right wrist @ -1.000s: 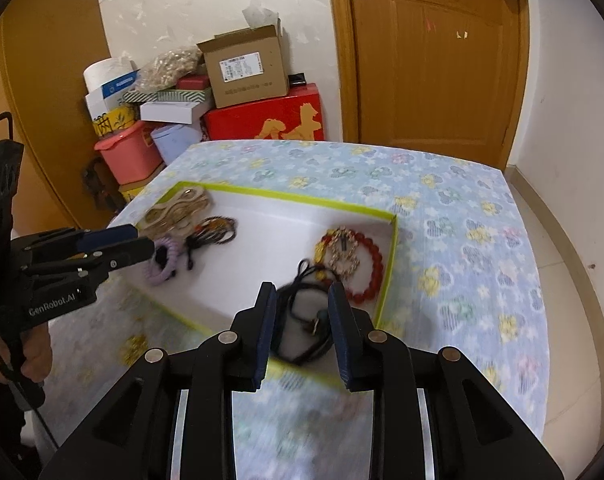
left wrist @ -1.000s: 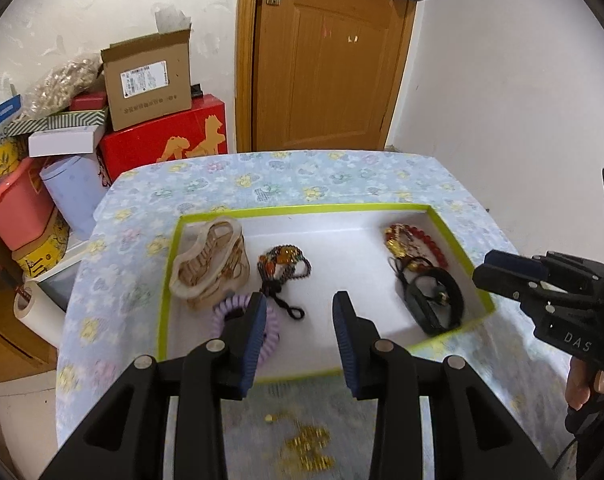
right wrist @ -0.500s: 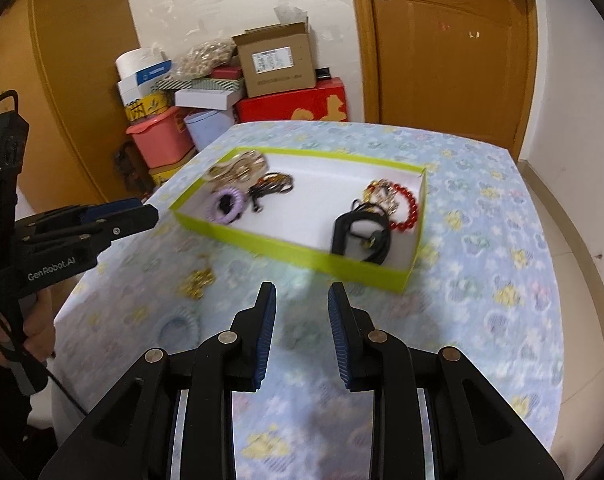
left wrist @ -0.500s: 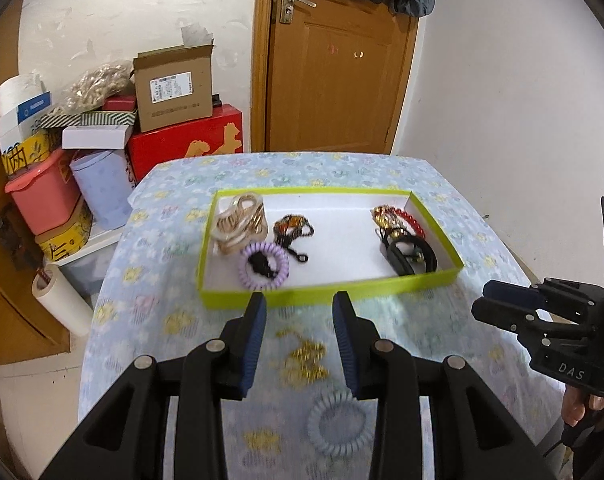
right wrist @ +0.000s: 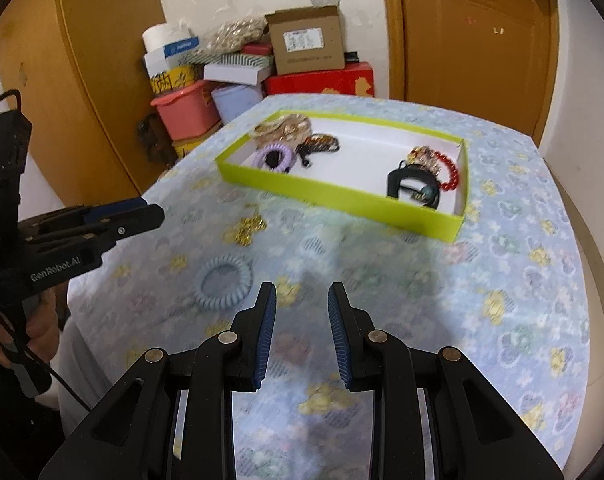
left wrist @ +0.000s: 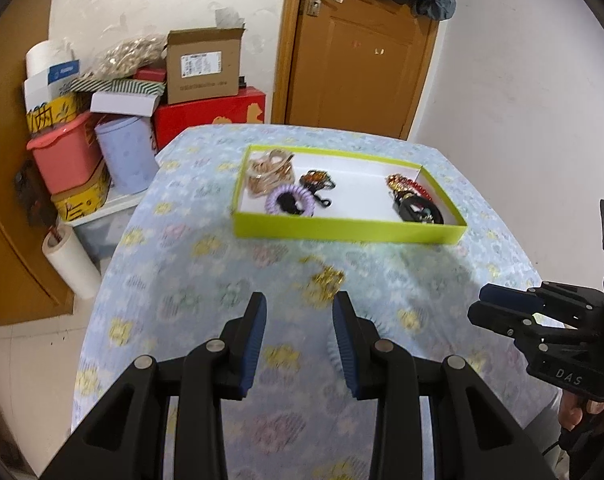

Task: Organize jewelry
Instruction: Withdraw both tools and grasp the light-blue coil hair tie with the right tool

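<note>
A lime-green tray point(left wrist: 342, 233) point(right wrist: 342, 196) sits on the flowered tablecloth. It holds a gold hair clip point(left wrist: 269, 172), a purple coil tie point(left wrist: 289, 202), a dark beaded bracelet point(left wrist: 316, 180), a red bead bracelet point(left wrist: 410, 186) and a black band point(left wrist: 420, 210). In front of the tray lie a gold chain point(left wrist: 326, 280) point(right wrist: 247, 228) and a pale blue coil tie point(right wrist: 223, 280). My left gripper point(left wrist: 299, 312) hovers open and empty just short of the chain. My right gripper point(right wrist: 302, 300) is open and empty, to the right of the blue tie.
Stacked boxes point(left wrist: 201, 66), a pink bin point(left wrist: 63, 156) and a paper roll point(left wrist: 71, 258) stand off the table's far left corner. A wooden door point(left wrist: 358, 60) is behind. The table's left edge point(left wrist: 101, 280) drops to the floor.
Both grippers have drawn back from over the tray toward the table's near side. The gold chain and the blue coil tie have come into view. The jaws keep the same gap.
</note>
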Demonstrator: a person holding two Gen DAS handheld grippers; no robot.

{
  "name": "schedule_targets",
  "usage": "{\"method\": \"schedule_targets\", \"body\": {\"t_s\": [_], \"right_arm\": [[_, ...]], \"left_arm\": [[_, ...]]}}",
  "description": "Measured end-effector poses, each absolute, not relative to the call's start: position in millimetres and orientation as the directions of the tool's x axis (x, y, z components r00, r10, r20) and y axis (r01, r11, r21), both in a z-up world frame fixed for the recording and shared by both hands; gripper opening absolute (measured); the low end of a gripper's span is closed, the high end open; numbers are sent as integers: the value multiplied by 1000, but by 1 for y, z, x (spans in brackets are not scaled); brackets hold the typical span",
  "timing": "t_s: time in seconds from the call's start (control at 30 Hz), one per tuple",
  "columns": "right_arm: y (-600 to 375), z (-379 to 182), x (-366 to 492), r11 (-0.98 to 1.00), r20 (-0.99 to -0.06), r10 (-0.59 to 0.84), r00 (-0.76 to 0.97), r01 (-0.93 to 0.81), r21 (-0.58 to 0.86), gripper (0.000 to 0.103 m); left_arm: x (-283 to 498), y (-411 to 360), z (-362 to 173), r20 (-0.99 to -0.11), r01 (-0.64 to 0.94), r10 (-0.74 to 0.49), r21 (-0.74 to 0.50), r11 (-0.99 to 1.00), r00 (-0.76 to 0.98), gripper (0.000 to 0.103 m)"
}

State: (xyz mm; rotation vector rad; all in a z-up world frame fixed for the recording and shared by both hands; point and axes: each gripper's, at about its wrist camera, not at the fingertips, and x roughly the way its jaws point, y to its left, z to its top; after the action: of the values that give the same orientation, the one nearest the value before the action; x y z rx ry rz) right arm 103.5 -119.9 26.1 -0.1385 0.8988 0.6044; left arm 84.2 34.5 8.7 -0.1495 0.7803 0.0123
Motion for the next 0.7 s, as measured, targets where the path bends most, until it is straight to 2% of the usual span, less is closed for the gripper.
{"method": "schedule_targets", "body": {"t_s": [0.7], "right_arm": [[-58, -13, 114, 768, -825, 423, 375, -632, 106, 28]], "left_arm": [[67, 64, -14, -724, -123, -46, -180, 976, 688, 36]]}}
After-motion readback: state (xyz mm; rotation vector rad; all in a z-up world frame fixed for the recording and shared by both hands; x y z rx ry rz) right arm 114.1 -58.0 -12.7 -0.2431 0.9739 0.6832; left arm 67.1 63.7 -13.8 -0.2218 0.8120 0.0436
